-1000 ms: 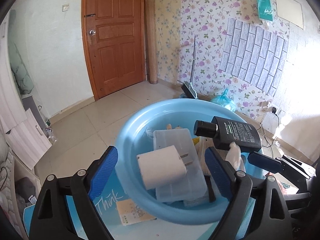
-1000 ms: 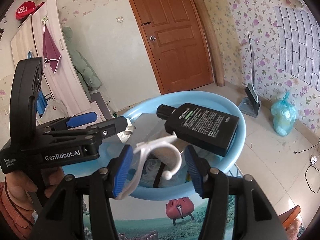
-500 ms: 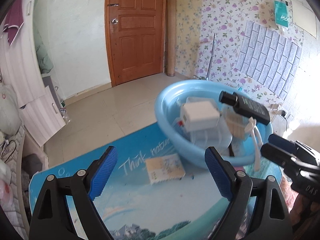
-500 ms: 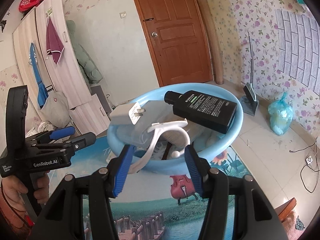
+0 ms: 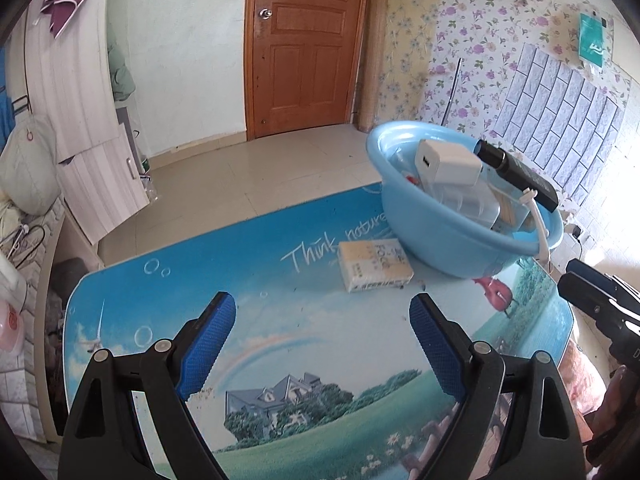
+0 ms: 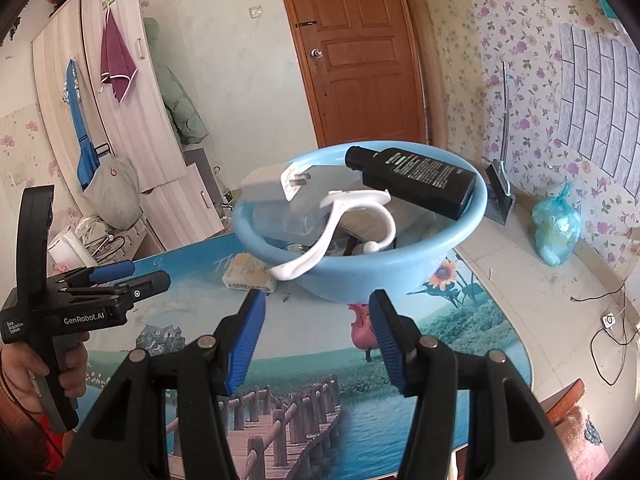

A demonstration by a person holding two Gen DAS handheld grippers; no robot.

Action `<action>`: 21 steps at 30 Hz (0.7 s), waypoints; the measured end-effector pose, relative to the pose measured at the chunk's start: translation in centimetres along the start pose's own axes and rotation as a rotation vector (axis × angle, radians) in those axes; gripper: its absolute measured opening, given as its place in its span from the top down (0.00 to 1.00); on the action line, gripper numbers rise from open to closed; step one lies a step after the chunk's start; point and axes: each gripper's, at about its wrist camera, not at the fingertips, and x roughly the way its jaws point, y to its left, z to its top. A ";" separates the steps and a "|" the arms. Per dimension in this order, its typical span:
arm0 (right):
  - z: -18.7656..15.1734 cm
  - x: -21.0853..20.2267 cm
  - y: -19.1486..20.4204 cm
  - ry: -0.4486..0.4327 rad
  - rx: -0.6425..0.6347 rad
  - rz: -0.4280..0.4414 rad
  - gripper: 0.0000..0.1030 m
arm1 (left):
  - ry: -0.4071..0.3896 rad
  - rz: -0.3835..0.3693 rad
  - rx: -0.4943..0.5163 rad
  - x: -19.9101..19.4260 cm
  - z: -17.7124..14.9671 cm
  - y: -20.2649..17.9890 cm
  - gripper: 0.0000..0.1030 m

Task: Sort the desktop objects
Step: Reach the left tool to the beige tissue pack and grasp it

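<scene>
Both claws have pulled back from the basin since a second ago, and the white charger now lies in the pile. Left claw (image 5: 322, 346) is spread wide, holding nothing, hovering over the glossy picture-printed table (image 5: 280, 360). Right claw (image 6: 316, 336) is spread too, empty, touching nothing. Ahead sits the round light-blue plastic basin (image 6: 380, 276), heaped full: boxy white charger (image 6: 264, 186) with prongs out, flat black bottle (image 6: 416, 180) propped on the far rim, a curved white hook (image 6: 332, 232) draping over the near rim, and a clear plastic box (image 5: 472, 200) under the charger. Just beside the basin, a small tissue pack (image 5: 374, 264) lies flat on the table. A hand (image 6: 24, 376) grips the left handle.
</scene>
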 end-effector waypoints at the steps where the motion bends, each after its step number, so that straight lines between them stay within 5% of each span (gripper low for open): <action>1: 0.0 0.1 0.1 0.002 -0.005 -0.005 0.48 | 0.007 -0.002 0.000 0.0 -0.1 0.1 0.14; 21: 2.4 1.4 -1.7 -0.029 -0.037 -0.107 0.42 | 0.074 -0.031 0.023 3.9 0.6 -2.3 0.14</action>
